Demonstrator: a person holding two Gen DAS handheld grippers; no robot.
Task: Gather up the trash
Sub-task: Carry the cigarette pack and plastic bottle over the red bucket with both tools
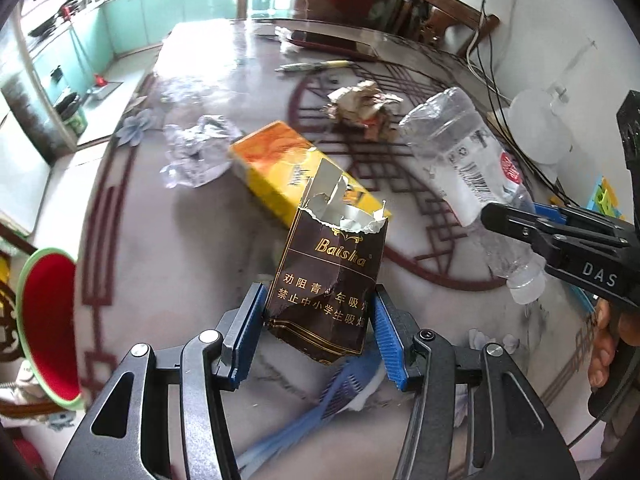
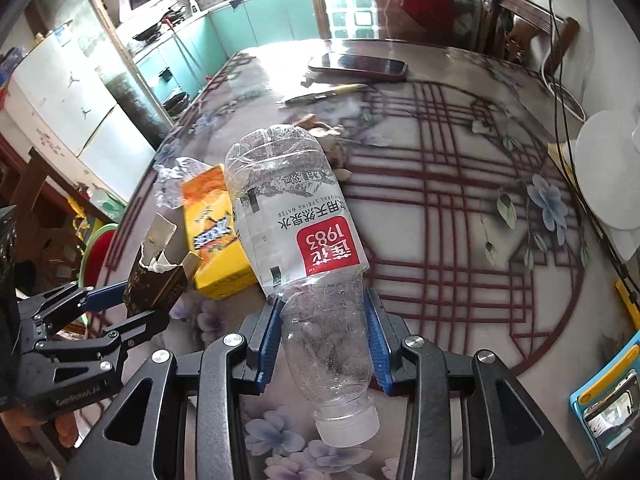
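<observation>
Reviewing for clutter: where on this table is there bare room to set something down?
Free: the near-left tabletop between the yellow box and the red bowl, and the lattice-patterned stretch right of the bottle. Crowded: the middle, where crumpled plastic, box and paper wad cluster.

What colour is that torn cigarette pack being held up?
Dark brown with gold lettering; the cigarette pack shows best in the left wrist view.
</observation>
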